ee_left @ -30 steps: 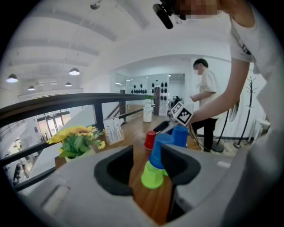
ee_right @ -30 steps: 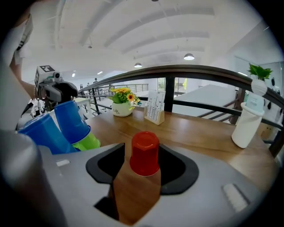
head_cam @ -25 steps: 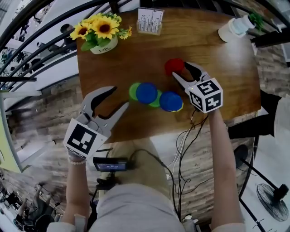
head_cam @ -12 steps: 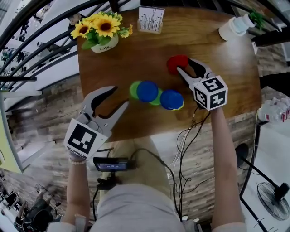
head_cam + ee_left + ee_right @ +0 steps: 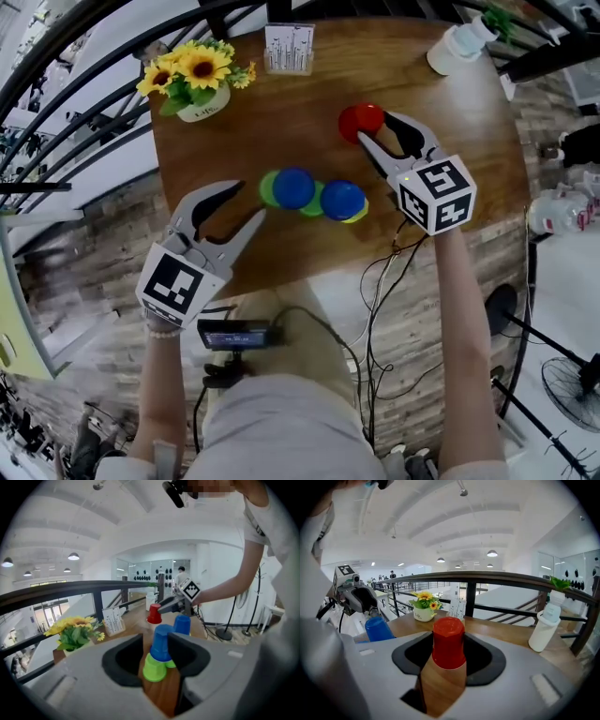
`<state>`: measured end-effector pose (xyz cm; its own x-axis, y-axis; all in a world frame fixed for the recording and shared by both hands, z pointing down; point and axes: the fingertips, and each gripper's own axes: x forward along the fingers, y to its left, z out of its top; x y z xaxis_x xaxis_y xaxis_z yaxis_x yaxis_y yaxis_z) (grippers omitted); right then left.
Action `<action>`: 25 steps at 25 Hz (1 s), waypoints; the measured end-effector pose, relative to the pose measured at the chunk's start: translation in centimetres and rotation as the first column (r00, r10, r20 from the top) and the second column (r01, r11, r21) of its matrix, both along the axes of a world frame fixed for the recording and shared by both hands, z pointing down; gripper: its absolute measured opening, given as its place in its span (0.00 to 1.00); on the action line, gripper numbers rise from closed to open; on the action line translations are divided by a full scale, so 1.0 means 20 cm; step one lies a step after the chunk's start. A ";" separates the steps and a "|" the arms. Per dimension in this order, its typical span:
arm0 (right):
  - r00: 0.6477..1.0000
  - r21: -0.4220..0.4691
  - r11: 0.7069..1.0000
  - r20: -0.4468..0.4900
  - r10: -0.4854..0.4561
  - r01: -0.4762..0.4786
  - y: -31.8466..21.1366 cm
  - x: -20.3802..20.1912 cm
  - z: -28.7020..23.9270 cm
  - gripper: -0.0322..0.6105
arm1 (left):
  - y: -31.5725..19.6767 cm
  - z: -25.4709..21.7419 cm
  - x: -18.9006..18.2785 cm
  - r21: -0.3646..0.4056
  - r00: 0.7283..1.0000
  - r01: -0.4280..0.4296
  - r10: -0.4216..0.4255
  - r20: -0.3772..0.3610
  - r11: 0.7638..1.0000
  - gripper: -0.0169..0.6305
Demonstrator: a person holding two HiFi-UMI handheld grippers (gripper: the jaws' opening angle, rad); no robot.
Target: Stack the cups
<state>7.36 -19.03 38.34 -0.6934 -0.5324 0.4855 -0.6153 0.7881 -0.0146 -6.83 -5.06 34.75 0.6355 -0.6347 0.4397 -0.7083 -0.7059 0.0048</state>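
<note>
Blue cup [image 5: 162,641] rests inverted on green cups [image 5: 155,666].

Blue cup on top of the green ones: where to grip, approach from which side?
Probably grip the blue cup by its side wall, mid-height, above the green cups it rests on. It stands inverted, closed base up, so there is no rim to hook. Come level from the near table edge: the second blue cup crowds its right.
</note>
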 end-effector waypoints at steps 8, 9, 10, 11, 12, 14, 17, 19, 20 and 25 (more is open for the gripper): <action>1.000 0.038 0.999 0.020 0.005 -0.006 0.12 0.00 -0.24 0.37 | 0.01 -0.02 0.00 0.001 0.999 -0.037 0.037 0.007 0.999 0.27; 1.000 0.039 0.999 0.019 0.002 -0.003 0.13 0.00 -0.27 0.37 | 0.01 -0.02 0.00 0.012 0.998 -0.054 0.054 0.016 0.998 0.27; 1.000 0.043 0.999 0.016 -0.001 0.000 0.15 0.00 -0.29 0.37 | 0.01 -0.02 0.00 0.011 0.998 -0.062 0.062 0.018 0.998 0.27; 1.000 0.048 0.999 0.013 -0.002 0.002 0.17 0.00 -0.31 0.37 | 0.02 -0.02 0.00 0.000 0.998 -0.060 0.060 0.012 0.998 0.27; 1.000 0.052 0.999 0.015 -0.002 0.001 0.19 0.00 -0.33 0.37 | 0.02 -0.03 0.00 -0.011 0.998 -0.055 0.055 0.004 0.998 0.27; 0.999 0.056 0.998 0.031 0.006 -0.007 0.23 -0.01 -0.37 0.37 | 0.01 -0.03 0.00 -0.001 0.997 -0.073 0.073 0.010 0.997 0.27; 0.999 0.065 0.998 0.042 0.018 -0.021 0.28 -0.02 -0.42 0.37 | 0.01 -0.04 0.00 0.019 0.994 -0.104 0.103 0.021 0.994 0.27; 0.999 0.072 0.997 0.043 0.025 -0.028 0.32 -0.03 -0.45 0.37 | 0.01 -0.04 0.00 0.018 0.993 -0.113 0.112 0.018 0.993 0.27; 0.999 0.074 0.997 0.043 0.028 -0.031 0.33 -0.04 -0.46 0.37 | 0.01 -0.04 0.00 0.018 0.993 -0.117 0.117 0.018 0.993 0.27; 0.998 0.077 0.997 0.056 0.023 -0.028 0.42 -0.10 -0.48 0.37 | 0.02 -0.04 -0.02 0.009 0.991 -0.135 0.135 0.017 0.991 0.26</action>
<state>5.46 -10.70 28.72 -0.7036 -0.5848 0.4038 -0.6352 0.7722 0.0115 -7.22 -4.72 34.05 0.7084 -0.5481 0.4447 -0.6062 -0.7952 -0.0142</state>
